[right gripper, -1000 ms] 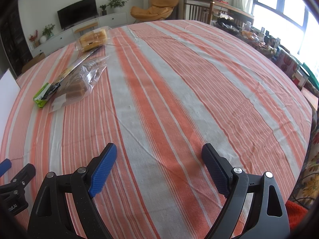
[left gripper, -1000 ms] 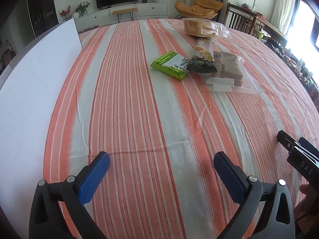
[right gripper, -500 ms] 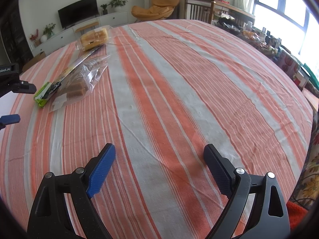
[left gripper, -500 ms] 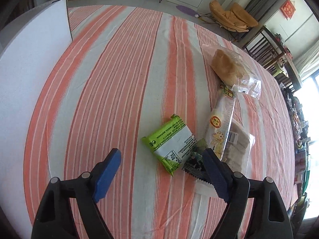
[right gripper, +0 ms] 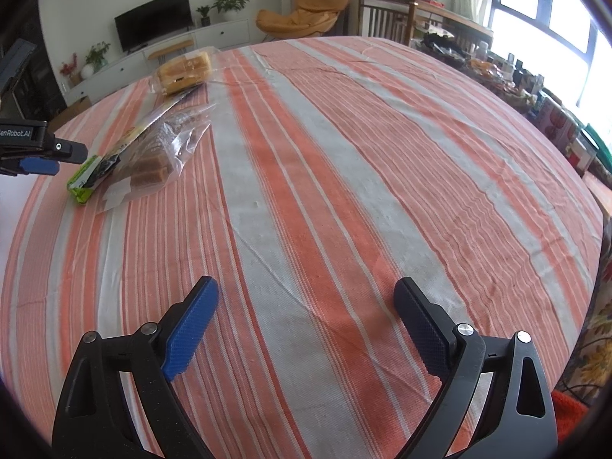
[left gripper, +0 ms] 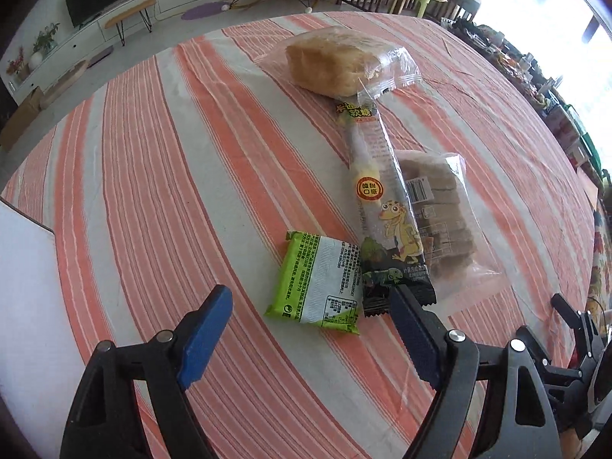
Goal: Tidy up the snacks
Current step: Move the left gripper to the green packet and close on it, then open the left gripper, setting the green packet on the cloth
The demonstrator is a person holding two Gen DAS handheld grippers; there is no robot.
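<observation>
The left gripper (left gripper: 311,329) has its jaws spread and nothing pinched; the flat green-and-white foil snack packet (left gripper: 319,281) lies on the cloth just ahead, between the blue pads' line of reach. The right gripper (right gripper: 306,321) hangs over bare cloth, jaws opening with nothing between them.

Beside the green packet, touching it, a long dark gecko-printed bar wrapper (left gripper: 382,206) overlaps a clear bag of brown wafer blocks (left gripper: 440,214); a clear-wrapped golden bread loaf (left gripper: 331,63) sits at the far end.

Risk, as I judge it — the dark pad stands over the bar wrapper's crimped end, so closing here could catch both packets, or skid the slick foil across the striped orange-and-grey tablecloth (left gripper: 172,153).

No destination for the snacks is evident; a white board (left gripper: 23,287) is cut off at the left edge.
</observation>
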